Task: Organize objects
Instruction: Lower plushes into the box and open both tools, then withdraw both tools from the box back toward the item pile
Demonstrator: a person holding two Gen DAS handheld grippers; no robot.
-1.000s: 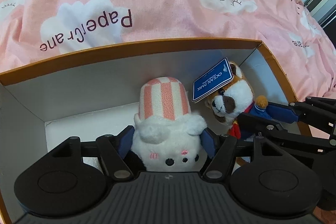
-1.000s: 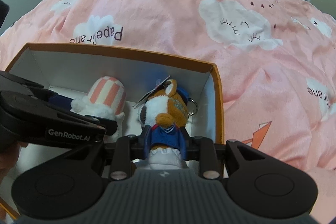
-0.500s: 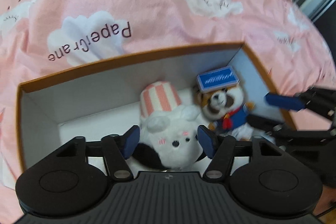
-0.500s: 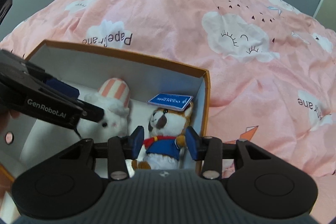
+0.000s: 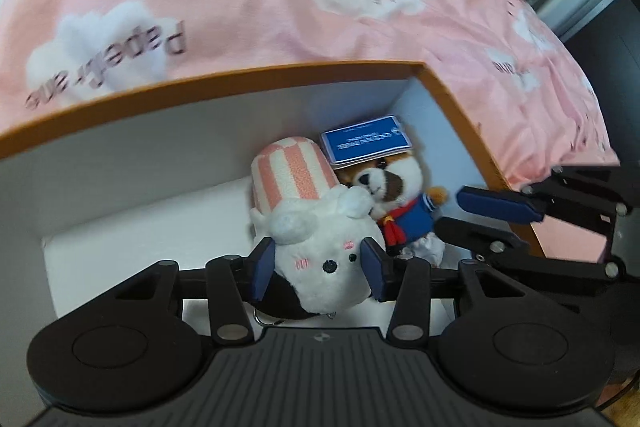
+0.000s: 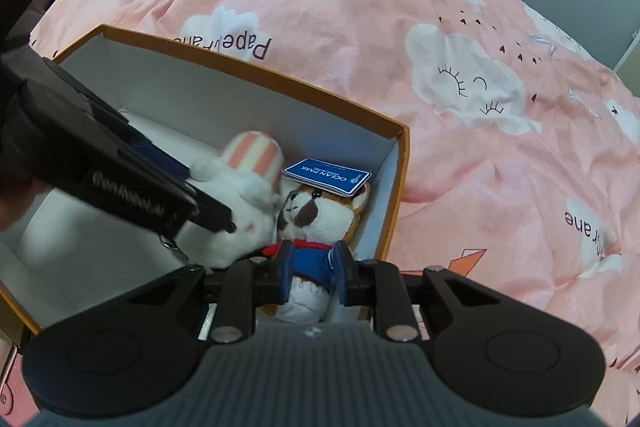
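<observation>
Both soft toys lie inside the orange-rimmed box (image 5: 224, 77), which sits on the pink cloud-print bedspread (image 6: 460, 27).

Risks first. The left gripper (image 5: 318, 269) has just been closing its jaws, and the blue pads now press on either side of the white toy's (image 5: 320, 263) head. The plush is round and soft, so a grip this high on the head could, in my judgement, slide off if the toy is lifted or shoved. The right gripper (image 6: 312, 275) has also just been closing, and its fingers pinch the brown toy's (image 6: 316, 215) blue-clad body low down. The two grippers work very near each other in the box's right-hand end, so a careless turn could knock one against the other or drag a toy over its neighbour. The brown toy's blue hang tag (image 5: 366, 139) rests loose on its head and could catch on the rim.

Contents: the white toy (with a pink-and-white striped hat) lies toward the middle of the box, touching the brown toy. The brown toy sits in the far right corner against the right wall. The left part of the box floor shows nothing in it.
</observation>
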